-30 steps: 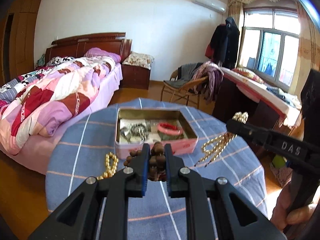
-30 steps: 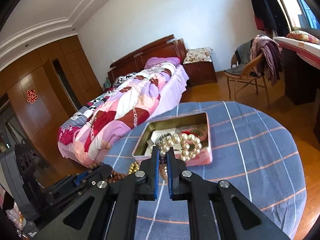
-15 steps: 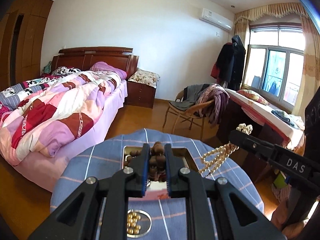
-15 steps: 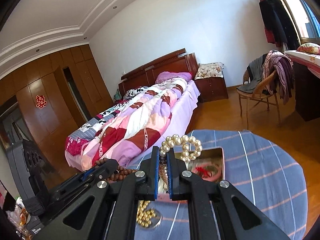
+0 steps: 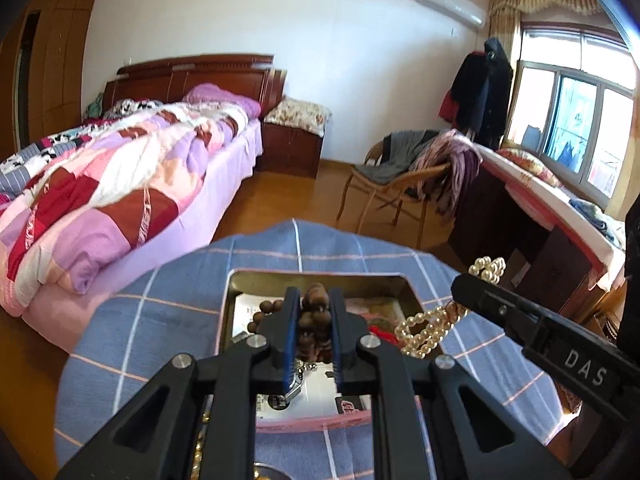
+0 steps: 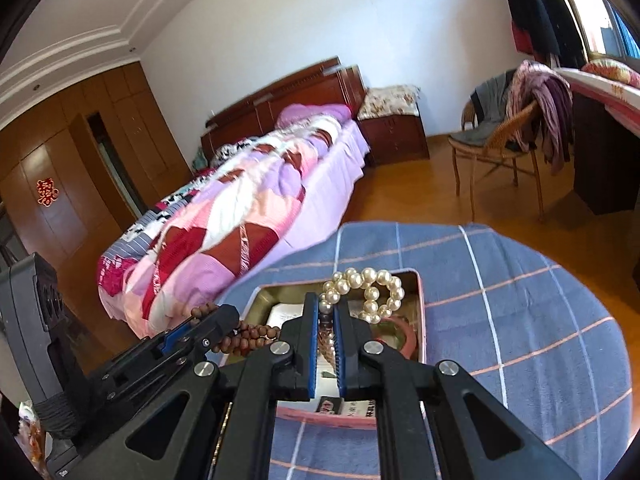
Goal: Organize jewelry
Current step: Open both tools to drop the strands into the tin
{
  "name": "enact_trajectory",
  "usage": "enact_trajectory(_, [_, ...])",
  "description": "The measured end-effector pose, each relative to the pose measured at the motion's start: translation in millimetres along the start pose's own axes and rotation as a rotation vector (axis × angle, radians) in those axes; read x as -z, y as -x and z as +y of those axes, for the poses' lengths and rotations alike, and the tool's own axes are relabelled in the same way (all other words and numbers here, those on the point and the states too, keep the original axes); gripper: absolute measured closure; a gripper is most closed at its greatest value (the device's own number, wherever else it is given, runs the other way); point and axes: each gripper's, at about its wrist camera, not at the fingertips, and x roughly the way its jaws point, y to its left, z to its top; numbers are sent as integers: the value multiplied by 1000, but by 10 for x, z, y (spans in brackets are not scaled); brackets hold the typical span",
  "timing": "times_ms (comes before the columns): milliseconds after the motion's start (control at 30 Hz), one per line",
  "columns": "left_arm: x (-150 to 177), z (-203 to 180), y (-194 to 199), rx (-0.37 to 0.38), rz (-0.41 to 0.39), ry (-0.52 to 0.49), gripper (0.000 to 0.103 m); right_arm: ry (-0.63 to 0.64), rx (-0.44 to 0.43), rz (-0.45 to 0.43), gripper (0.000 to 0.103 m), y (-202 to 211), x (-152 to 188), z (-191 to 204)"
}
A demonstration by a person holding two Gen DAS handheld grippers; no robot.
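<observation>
My left gripper (image 5: 314,300) is shut on a brown wooden bead bracelet (image 5: 316,320) and holds it over the open pink tin box (image 5: 320,424). My right gripper (image 6: 327,304) is shut on a white pearl necklace (image 6: 370,290), also above the tin (image 6: 418,320). In the left wrist view the right gripper (image 5: 472,288) enters from the right with the pearls (image 5: 424,332) hanging into the tin. In the right wrist view the left gripper (image 6: 222,318) holds the brown beads (image 6: 252,334) at the tin's left edge. The tin holds a red bangle (image 6: 400,334) and papers.
The tin sits on a round table with a blue checked cloth (image 5: 168,312). A gold bead item (image 5: 198,464) lies on the cloth near the front edge. A bed (image 5: 100,184), a wicker chair (image 5: 392,188) and a desk (image 5: 540,216) stand beyond the table.
Both grippers have moved forward and down from above the table to over the tin, each still holding its jewelry. The pearls now hang into the tin.
</observation>
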Motion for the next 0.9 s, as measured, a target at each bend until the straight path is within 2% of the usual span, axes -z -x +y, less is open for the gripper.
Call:
enact_trajectory(267, [69, -43, -415, -55, 96, -27, 88, -35, -10, 110, 96, -596, 51, -188])
enact_trajectory(367, [90, -33, -509, -85, 125, -32, 88, -84, -47, 140, 93, -711, 85, -274])
enact_trajectory(400, [94, -28, -531, -93, 134, -31, 88, -95, -57, 148, 90, -730, 90, -285])
enact_trajectory(433, [102, -20, -550, -106, 142, -31, 88, -105, -64, 153, 77, -738, 97, -299])
enact_trajectory(467, [111, -14, -559, -122, 150, -31, 87, -110, -69, 148, 58, -725, 100, -315])
enact_trajectory(500, [117, -12, -558, -127, 156, -30, 85, -113, -71, 135, 47, -690, 99, -326])
enact_trajectory(533, [111, -25, -566, -123, 163, -30, 80, -116, -71, 118, 35, -654, 90, -328])
enact_trajectory(567, [111, -41, -554, -116, 169, -30, 75, -121, -73, 89, 33, -587, 85, -334])
enact_trajectory(633, [106, -82, -489, -129, 153, -36, 44, -126, -75, 47, 33, -457, 60, -338])
enact_trajectory(700, [99, -134, -412, -162, 120, -50, 31, -122, -57, 32, 33, -367, 43, -324])
enact_trajectory(767, [88, -168, -358, -175, 111, -59, 24, -119, -28, 12, 33, -250, 43, -307])
enact_trajectory(833, [83, -178, -294, -192, 108, -55, 6, -129, -1, -5, 33, -137, 83, -317])
enact_trajectory(900, [103, -179, -170, -222, 82, -42, 1, -147, 19, -9, 33, -39, 143, -332])
